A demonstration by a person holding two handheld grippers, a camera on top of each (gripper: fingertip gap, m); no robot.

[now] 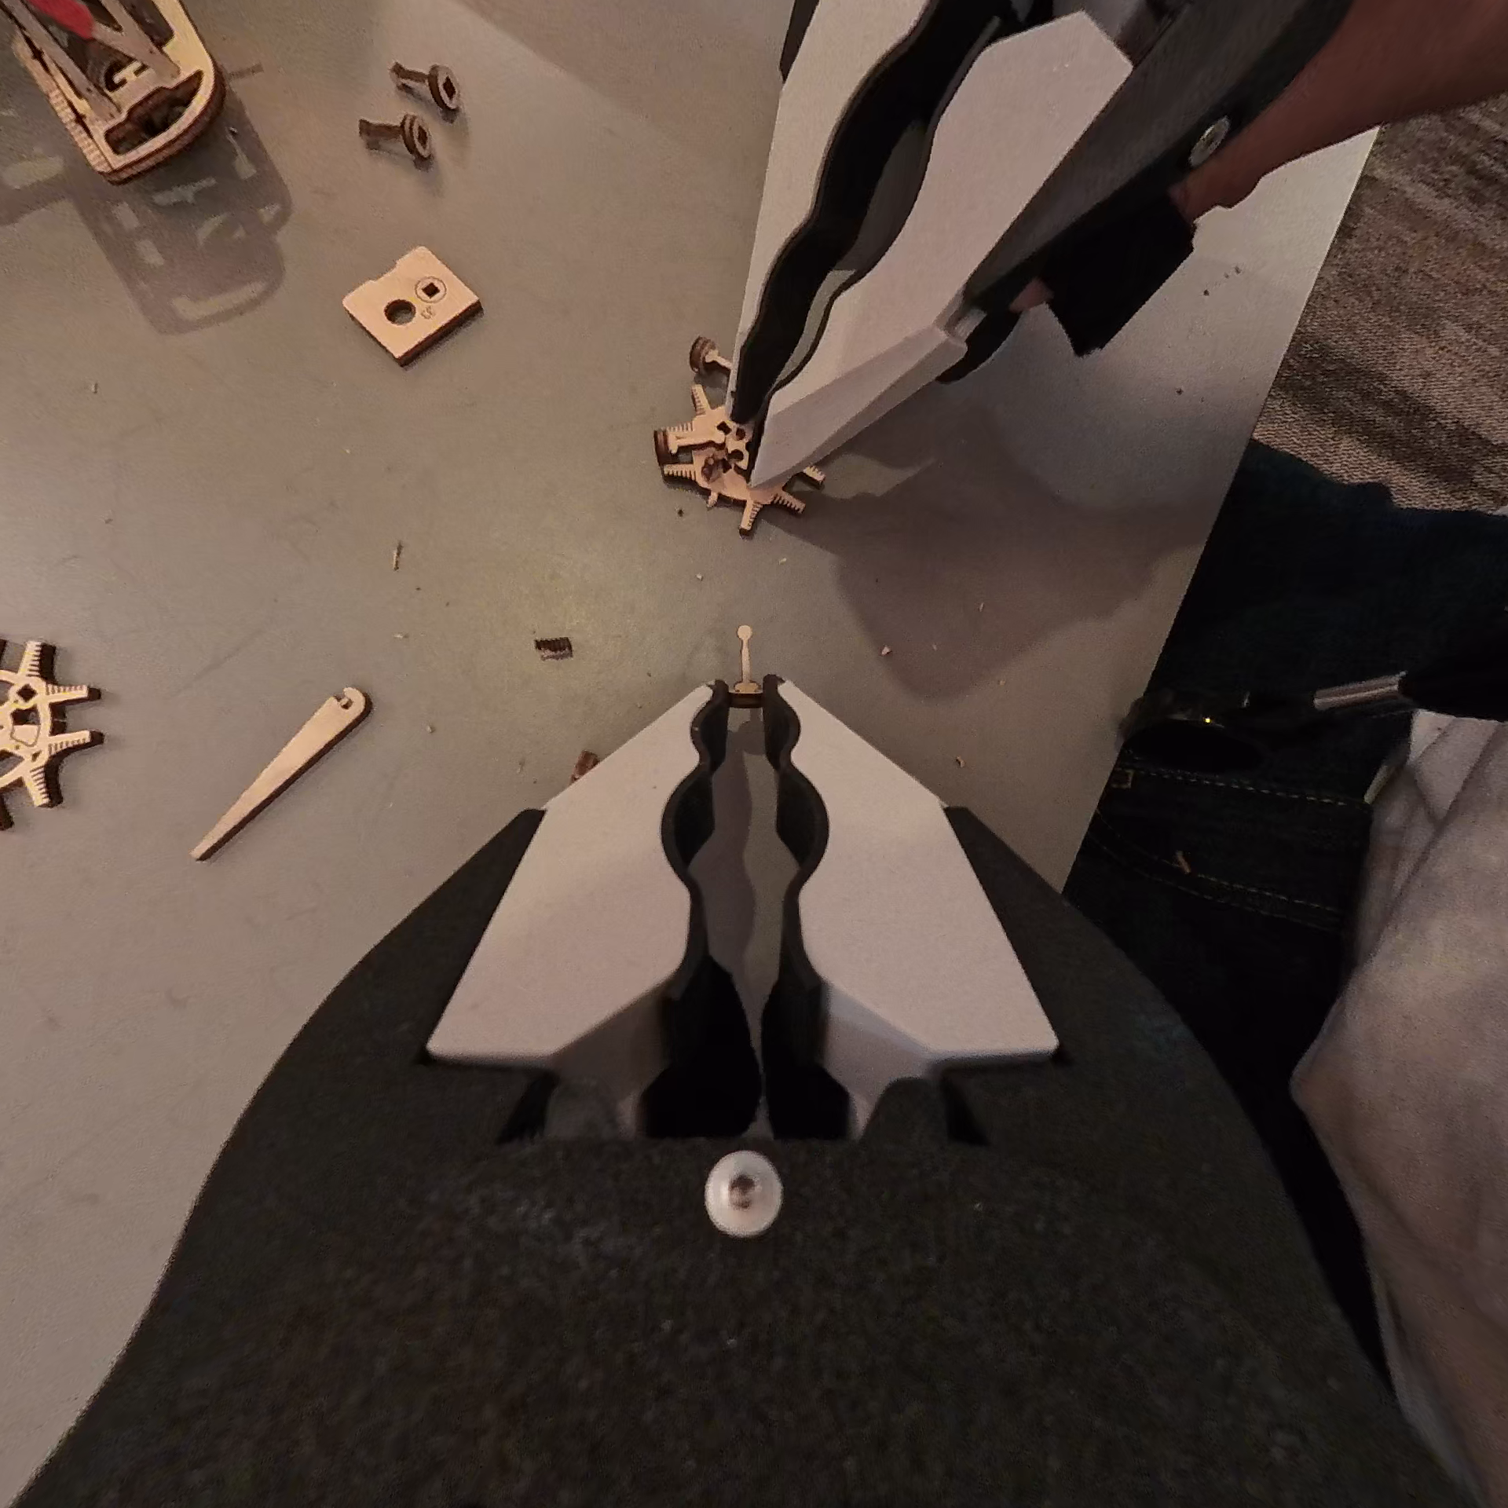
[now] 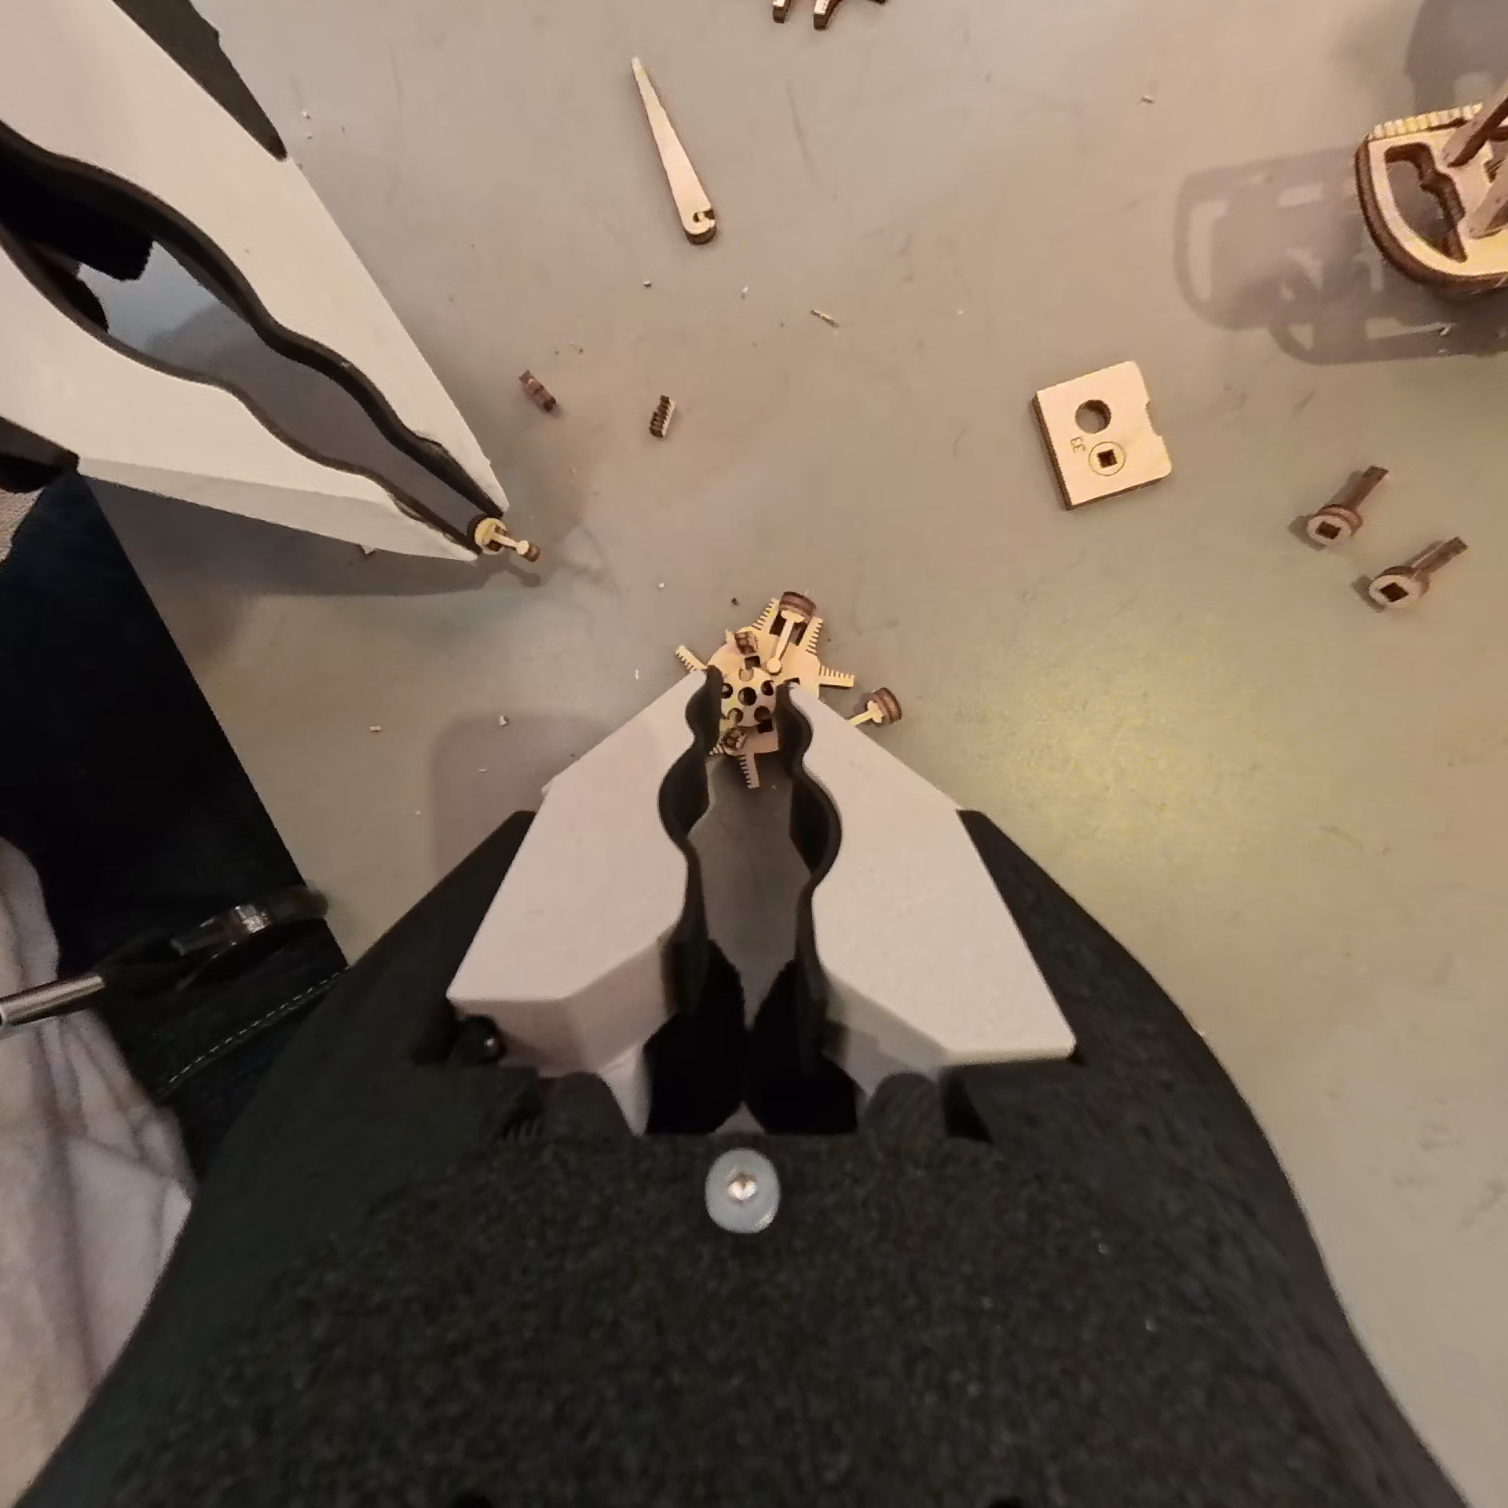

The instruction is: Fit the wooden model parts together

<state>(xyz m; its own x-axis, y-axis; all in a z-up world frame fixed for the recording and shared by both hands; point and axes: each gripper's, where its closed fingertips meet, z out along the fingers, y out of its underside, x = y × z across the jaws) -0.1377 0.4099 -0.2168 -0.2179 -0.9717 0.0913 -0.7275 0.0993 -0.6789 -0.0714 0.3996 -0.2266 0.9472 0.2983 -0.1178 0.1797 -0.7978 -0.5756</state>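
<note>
My left tool point(image 1: 744, 689) pinches a small wooden pin point(image 1: 743, 665) at its very tips, fingers nearly together, pin's round head pointing away from me, held just above the grey bench point(image 1: 490, 530). In the right wrist view the same pin point(image 2: 506, 543) sticks out sideways from the left tool point(image 2: 481, 534), apart from the hub.

My right tool point(image 2: 752, 694) grips a spoked wooden hub point(image 2: 755, 689) between its tips, narrowly spread around the disc. The hub has a perforated centre and toothed spokes radiating out; it lies on the bench. One pin already stands in it point(image 2: 790, 624); another loose pin point(image 2: 877, 708) lies just beside the right finger. From the left wrist view the right tool point(image 1: 747, 436) comes down steeply onto the hub point(image 1: 726, 465), well ahead of my left tips.

Farther out on the bench: a tiny dark toothed bit point(image 1: 553, 649), a tapered wooden spike point(image 1: 281, 771) to the left, a second spoked hub point(image 1: 37, 726) at the left edge. Beyond those, a square wooden plate point(image 1: 412, 303) with two holes, two dark T-shaped pegs point(image 1: 412, 110), and a partly built wooden model point(image 1: 114, 82) in the far left corner. Wood crumbs scattered all over. My jeans point(image 1: 1240, 816) show past the bench edge on the right.
</note>
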